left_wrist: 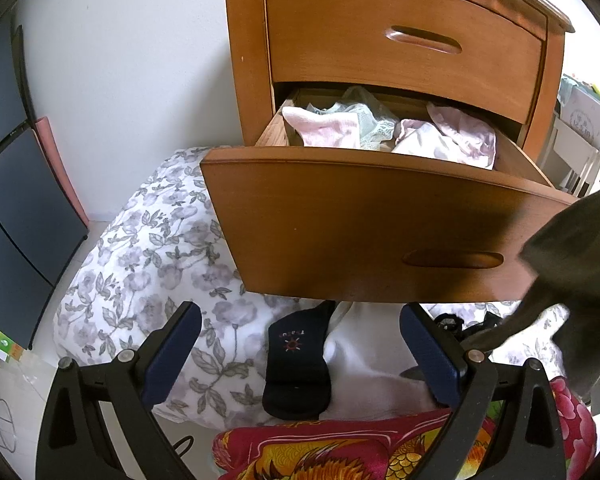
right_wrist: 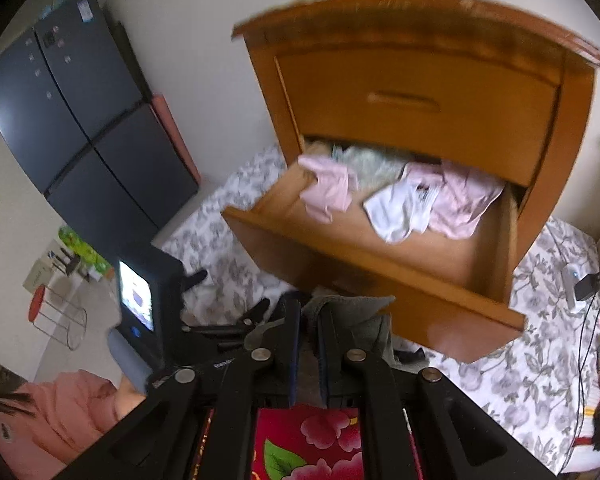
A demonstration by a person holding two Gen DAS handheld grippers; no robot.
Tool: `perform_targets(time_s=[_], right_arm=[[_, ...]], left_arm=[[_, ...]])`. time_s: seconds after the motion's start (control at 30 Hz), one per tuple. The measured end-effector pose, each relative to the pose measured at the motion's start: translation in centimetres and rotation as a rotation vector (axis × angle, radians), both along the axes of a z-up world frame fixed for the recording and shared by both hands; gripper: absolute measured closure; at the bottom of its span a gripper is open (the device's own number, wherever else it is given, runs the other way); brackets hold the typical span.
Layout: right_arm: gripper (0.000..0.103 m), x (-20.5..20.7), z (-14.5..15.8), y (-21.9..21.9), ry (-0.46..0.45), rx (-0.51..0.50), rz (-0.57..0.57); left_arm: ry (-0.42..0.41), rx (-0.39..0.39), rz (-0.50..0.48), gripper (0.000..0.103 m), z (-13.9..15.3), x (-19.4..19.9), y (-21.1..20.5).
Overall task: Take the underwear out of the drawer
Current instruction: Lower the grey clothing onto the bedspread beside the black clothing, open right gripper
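The lower drawer point(left_wrist: 340, 220) of a wooden nightstand stands pulled out. Inside lie pink underwear point(left_wrist: 324, 128), a pale green lace piece point(left_wrist: 364, 120) and a lighter pink piece point(left_wrist: 456, 140). The right wrist view shows the same pile, with a white piece point(right_wrist: 400, 208) in front. My left gripper point(left_wrist: 300, 320) is open below the drawer front, nothing between its blue pads. My right gripper point(right_wrist: 308, 308) is shut on a grey garment point(right_wrist: 356, 312) just in front of the drawer front. That grey garment point(left_wrist: 572, 264) hangs at the right edge of the left wrist view.
Below the drawer, a dark sock point(left_wrist: 296, 364) lies on a white garment point(left_wrist: 364, 368) on a floral sheet point(left_wrist: 140, 264). A red flowered blanket point(left_wrist: 340, 448) is nearest me. A dark fridge point(right_wrist: 80, 120) stands left; the upper drawer point(left_wrist: 404, 36) is closed. A pink sleeve point(right_wrist: 60, 412) shows lower left.
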State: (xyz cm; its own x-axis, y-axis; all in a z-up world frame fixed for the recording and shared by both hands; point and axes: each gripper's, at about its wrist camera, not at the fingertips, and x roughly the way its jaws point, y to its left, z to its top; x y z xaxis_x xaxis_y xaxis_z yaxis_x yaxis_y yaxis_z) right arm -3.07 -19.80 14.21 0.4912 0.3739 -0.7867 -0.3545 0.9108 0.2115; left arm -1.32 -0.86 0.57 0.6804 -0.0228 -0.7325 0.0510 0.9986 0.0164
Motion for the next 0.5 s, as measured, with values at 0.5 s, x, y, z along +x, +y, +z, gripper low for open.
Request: perform_targets(time_s=[0.5], right_arm=[[0.095, 4.9, -9.2, 2.5, 0.185, -0.131, -0.025]], left_arm=[[0.004, -0.02, -0.001, 0.004, -0.2, 0.1, 0.2]])
